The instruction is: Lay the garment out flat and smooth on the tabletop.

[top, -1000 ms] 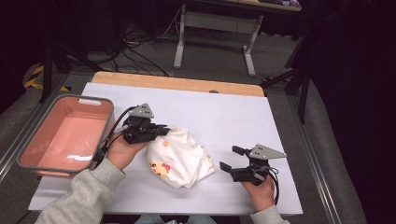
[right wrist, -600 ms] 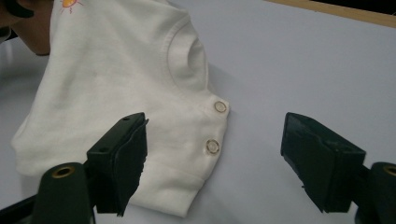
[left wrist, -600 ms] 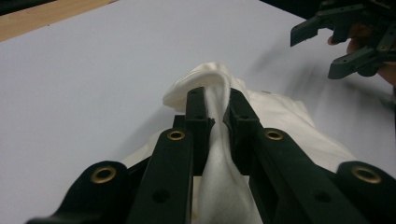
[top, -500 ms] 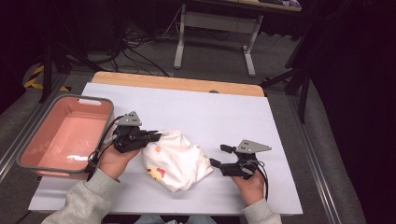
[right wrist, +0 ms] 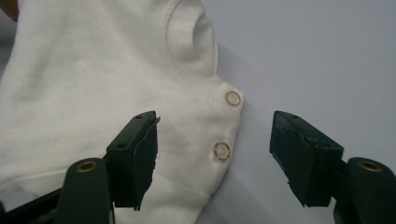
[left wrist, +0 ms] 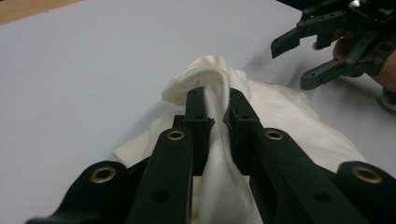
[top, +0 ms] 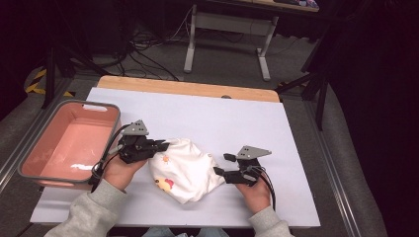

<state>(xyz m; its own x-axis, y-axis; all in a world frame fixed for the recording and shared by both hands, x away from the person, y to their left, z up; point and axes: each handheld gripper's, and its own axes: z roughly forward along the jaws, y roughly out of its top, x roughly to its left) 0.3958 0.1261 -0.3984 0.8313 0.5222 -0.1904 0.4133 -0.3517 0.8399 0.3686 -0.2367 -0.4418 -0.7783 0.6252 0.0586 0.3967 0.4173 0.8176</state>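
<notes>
A crumpled white baby garment [top: 185, 168] with small printed pictures lies on the white table cover. My left gripper [top: 163, 145] is at its left end, shut on a raised fold of the white cloth [left wrist: 215, 100]. My right gripper [top: 221, 164] is at the garment's right edge with its jaws wide open. In the right gripper view the garment's edge [right wrist: 84, 93] with two metal snaps [right wrist: 222, 150] lies between the open jaws of the right gripper [right wrist: 212, 161]. The other hand's open gripper [left wrist: 322, 46] shows at the upper right of the left gripper view.
A pink tub [top: 34, 168] with a grey rim stands at the table's left edge beside my left hand. The white cover [top: 222, 113] reaches a wooden table edge [top: 188, 88] at the back. Table legs and cables lie on the floor beyond.
Both hands have moved left and toward the near edge. The right gripper has closed in on the garment's right edge. The left gripper has pinched a fold and the garment shifted slightly.
</notes>
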